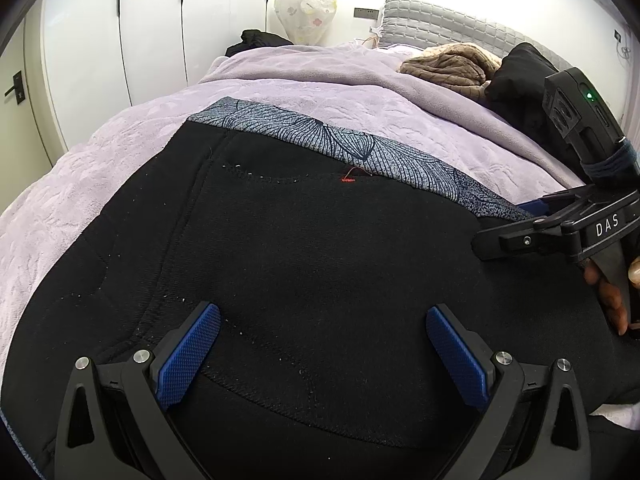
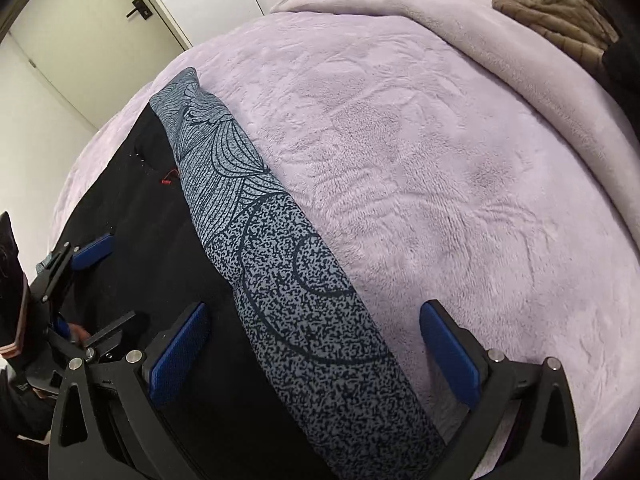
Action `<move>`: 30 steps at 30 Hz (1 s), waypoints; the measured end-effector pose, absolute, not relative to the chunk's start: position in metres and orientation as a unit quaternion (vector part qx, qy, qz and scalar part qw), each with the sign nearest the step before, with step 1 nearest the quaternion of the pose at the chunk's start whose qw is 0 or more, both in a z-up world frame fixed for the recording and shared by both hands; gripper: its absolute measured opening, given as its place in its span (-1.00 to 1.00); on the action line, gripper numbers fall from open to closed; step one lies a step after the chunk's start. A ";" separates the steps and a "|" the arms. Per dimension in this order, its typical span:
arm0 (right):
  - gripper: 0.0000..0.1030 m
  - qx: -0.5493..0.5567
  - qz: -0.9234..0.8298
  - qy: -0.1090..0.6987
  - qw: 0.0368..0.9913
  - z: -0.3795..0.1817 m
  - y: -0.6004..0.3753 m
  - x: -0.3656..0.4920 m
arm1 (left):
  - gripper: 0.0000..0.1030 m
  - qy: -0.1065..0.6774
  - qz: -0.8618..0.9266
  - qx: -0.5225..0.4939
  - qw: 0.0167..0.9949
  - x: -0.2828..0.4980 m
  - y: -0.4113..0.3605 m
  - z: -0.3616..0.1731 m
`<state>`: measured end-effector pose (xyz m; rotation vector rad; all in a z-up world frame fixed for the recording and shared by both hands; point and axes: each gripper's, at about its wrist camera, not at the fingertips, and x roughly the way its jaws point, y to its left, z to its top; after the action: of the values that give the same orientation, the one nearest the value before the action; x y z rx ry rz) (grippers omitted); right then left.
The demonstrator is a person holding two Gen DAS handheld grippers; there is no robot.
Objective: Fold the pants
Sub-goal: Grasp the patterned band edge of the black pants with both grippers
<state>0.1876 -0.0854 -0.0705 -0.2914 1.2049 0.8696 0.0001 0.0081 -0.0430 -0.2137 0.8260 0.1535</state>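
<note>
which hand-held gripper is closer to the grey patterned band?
Right: its open fingers straddle the grey patterned band. Left hovers open over the black pants, short of it.

The right claw (image 2: 312, 352) hangs wide open over the bed, its blue pads (image 2: 178, 354) well apart. Between them runs the grey patterned band (image 2: 288, 264) of the pants (image 2: 152, 240), a strip printed with dark curved lines and speckles that slants from the upper left down to the lower middle. Left of the band the pants are black, with a small red stitch (image 2: 166, 180) near the band's edge. Right of the band lies the lilac blanket (image 2: 440, 160). At the left edge the left claw (image 2: 86, 258) sits over the black cloth. A brown garment (image 2: 560, 20) rests at the top right, and a door (image 2: 80, 20) with a dark handle shows at the top left.
</note>
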 end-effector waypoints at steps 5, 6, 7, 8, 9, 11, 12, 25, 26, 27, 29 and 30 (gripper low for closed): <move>-0.19 -0.145 0.416 0.502 0.744 -0.039 -0.076 0.155 | 1.00 0.416 0.057 -0.119 0.900 0.004 0.015 -0.032; -0.34 -0.161 0.410 0.488 0.754 -0.032 -0.072 0.146 | 1.00 0.421 0.047 -0.130 0.897 0.004 0.020 -0.025; -0.55 -0.171 0.405 0.475 0.763 -0.026 -0.069 0.137 | 1.00 0.419 0.039 -0.143 0.896 0.004 0.025 -0.018; -0.58 -0.178 0.399 0.462 0.772 -0.020 -0.066 0.127 | 1.00 0.407 0.036 -0.166 0.897 0.000 0.035 -0.006; -0.59 -0.189 0.394 0.448 0.780 -0.014 -0.062 0.117 | 1.00 0.398 0.040 -0.183 0.898 -0.002 0.042 0.004; -0.61 -0.207 0.388 0.425 0.791 0.003 -0.061 0.088 | 1.00 0.392 0.027 -0.229 0.891 0.000 0.058 0.024; -0.61 -0.213 0.386 0.413 0.797 0.011 -0.062 0.068 | 1.00 0.395 0.010 -0.247 0.885 0.004 0.062 0.031; -0.62 -0.280 0.308 0.316 0.852 0.026 -0.068 -0.018 | 0.77 0.518 0.007 -0.317 0.794 0.095 0.034 0.019; -0.64 -0.280 0.306 0.317 0.853 0.023 -0.068 -0.016 | 0.14 0.533 0.024 -0.295 0.793 0.096 0.028 0.013; -0.67 -0.278 0.304 0.320 0.853 0.022 -0.067 -0.012 | -0.43 0.545 0.028 -0.283 0.789 0.096 0.024 0.008; -0.79 -0.277 0.304 0.323 0.852 0.020 -0.067 -0.018 | -0.55 0.544 0.014 -0.289 0.788 0.085 0.022 0.004; -0.80 -0.279 0.306 0.322 0.851 0.020 -0.068 -0.021 | -0.60 0.529 0.010 -0.289 0.798 0.074 0.023 0.010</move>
<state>-0.0213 -0.0680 0.0201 -0.5880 0.6777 0.6444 0.0744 0.0229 0.0105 -0.6208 1.1361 0.0213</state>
